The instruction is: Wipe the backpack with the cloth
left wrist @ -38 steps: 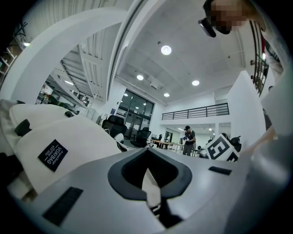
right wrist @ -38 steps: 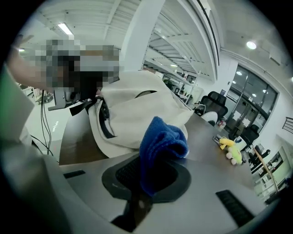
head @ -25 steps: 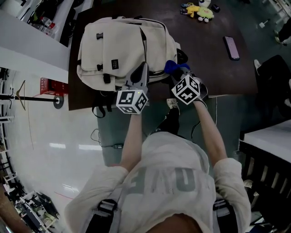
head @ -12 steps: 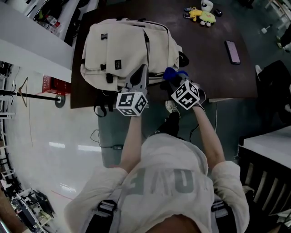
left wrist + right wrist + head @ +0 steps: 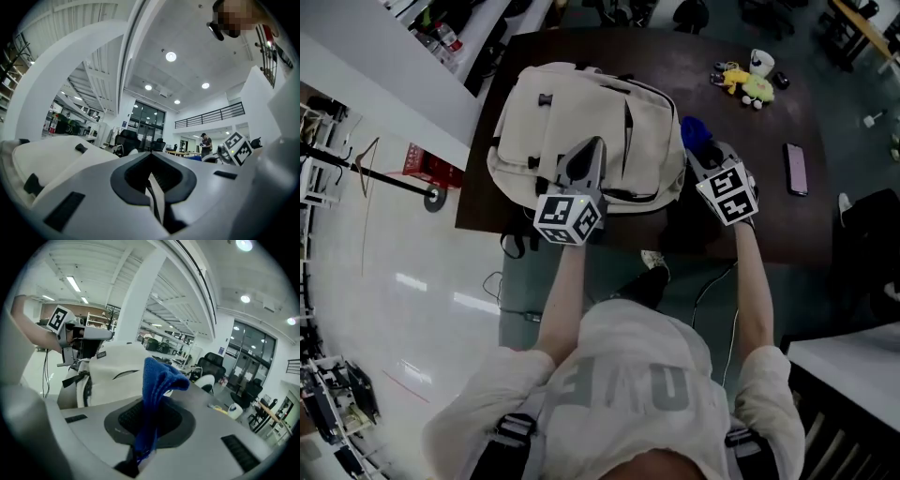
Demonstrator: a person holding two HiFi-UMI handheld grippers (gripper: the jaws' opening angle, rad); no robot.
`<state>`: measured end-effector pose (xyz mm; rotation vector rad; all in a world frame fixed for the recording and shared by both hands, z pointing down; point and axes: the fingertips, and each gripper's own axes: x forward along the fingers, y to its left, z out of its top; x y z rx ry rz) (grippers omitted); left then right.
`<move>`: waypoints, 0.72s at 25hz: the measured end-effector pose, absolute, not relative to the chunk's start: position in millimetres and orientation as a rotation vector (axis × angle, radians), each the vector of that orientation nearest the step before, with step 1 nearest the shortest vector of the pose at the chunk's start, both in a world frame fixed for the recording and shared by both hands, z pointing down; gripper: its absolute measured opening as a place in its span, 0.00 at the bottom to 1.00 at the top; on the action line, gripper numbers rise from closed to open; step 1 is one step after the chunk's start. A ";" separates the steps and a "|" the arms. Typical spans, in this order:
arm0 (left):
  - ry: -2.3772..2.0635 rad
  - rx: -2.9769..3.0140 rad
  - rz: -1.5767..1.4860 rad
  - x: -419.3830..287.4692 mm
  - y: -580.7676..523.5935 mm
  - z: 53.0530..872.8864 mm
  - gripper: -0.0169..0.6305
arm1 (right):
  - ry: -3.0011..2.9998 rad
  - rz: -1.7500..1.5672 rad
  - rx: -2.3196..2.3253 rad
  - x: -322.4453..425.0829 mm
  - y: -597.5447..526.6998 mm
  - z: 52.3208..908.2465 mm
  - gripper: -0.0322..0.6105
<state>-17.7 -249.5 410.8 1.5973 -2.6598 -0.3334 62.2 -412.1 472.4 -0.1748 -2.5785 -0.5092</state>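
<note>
Right tool point(image 5: 143, 441): jaws clamped on the blue cloth point(image 5: 157, 380), which stands up out of them in a loose fold. Left tool point(image 5: 154, 197): jaws together, nothing seen between them. In the head view its nose lies on the cream backpack point(image 5: 581, 122), near the edge closest to the person.

Backpack lies flat on the dark bench point(image 5: 750, 141), directly under and ahead of the left tool and just to the left of the right tool. The cloth is beside the pack's right flank and looks clear of the fabric.

Step in hand, as I judge it: bring the cloth onto the pack and begin wiping.
- Tip the right tool so the loose fold lies flat on the fabric. Wipe with the cloth, not the hard jaw ends.
- Keep the left tool pressing down as an anchor so the pack does not slide on the bench.
- Stroke away from the anchored end, with overlapping passes, easing over buckles and zip pulls so the cloth does not snag.

Container: the backpack is the only one. It sits plump, so probably filled. Its zips look shut, though the view is too small to be sure. No contents show.
</note>
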 end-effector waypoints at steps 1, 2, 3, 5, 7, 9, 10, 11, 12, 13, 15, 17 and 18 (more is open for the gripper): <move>-2.673 1.586 -0.329 -26.0 -254.5 407.4 0.03 | -2.590 -0.535 -0.200 48.0 -420.8 463.1 0.11; -2.686 1.571 -0.327 -34.8 -259.9 404.8 0.03 | -2.601 -0.560 -0.232 32.3 -428.4 454.1 0.11; -2.698 1.552 -0.328 -44.0 -265.4 402.9 0.03 | -2.612 -0.587 -0.274 15.0 -434.4 445.2 0.11; -2.719 1.510 -0.333 -63.1 -276.8 401.6 0.03 | -2.626 -0.632 -0.378 -22.2 -441.5 429.3 0.11; -2.735 1.464 -0.334 -82.6 -287.8 403.4 0.03 | -2.633 -0.658 -0.499 -60.8 -443.1 416.3 0.11; -2.754 1.406 -0.345 -103.2 -295.1 405.9 0.03 | -2.635 -0.679 -0.625 -100.1 -439.5 405.6 0.11; -2.762 1.376 -0.354 -113.4 -298.0 406.7 0.03 | -2.629 -0.695 -0.687 -119.4 -437.0 401.7 0.11; -2.768 1.352 -0.359 -122.8 -301.3 407.3 0.03 | -2.618 -0.713 -0.753 -138.0 -433.7 398.5 0.11; -2.769 1.337 -0.358 -130.6 -304.5 407.8 0.03 | -2.605 -0.733 -0.827 -155.9 -429.2 396.8 0.12; -2.762 1.335 -0.357 -136.3 -307.3 408.4 0.03 | -2.587 -0.754 -0.911 -172.7 -423.5 397.3 0.11; -2.728 1.367 -0.378 -143.4 -311.4 408.2 0.03 | -2.537 -0.792 -1.104 -203.3 -408.6 402.4 0.11; -2.709 1.388 -0.418 -151.9 -311.8 404.0 0.03 | -2.474 -0.815 -1.289 -231.3 -392.8 408.4 0.11; -2.711 1.380 -0.434 -157.5 -311.0 401.5 0.03 | -2.443 -0.819 -1.360 -245.2 -386.4 412.0 0.11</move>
